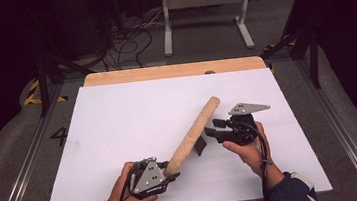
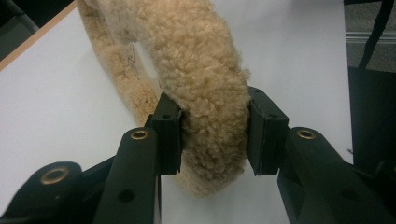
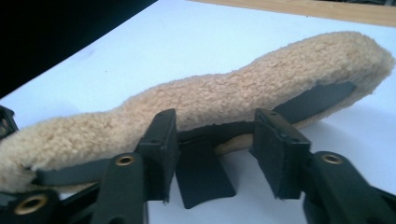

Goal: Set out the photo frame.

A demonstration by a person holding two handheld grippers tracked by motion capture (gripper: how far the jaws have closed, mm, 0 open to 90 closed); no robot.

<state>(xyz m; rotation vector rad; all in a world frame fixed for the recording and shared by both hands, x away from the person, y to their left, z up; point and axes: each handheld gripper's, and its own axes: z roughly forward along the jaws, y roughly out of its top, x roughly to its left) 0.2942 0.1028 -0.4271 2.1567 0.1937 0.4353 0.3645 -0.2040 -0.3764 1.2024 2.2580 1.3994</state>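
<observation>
A long tan fleece pad is held slanted above the white board, its far end pointing up and right. My left gripper is shut on its near end; in the left gripper view the pads squeeze the fleece pad from both sides at the left gripper. A black flap hangs from the pad's underside. My right gripper stands open beside the pad's middle. In the right gripper view the black flap hangs untouched between the spread jaws of the right gripper, under the fleece pad.
The white board lies on a wooden table whose far edge shows beyond it. Behind the table a white metal frame and loose cables sit on the floor. Metal rails run along both sides.
</observation>
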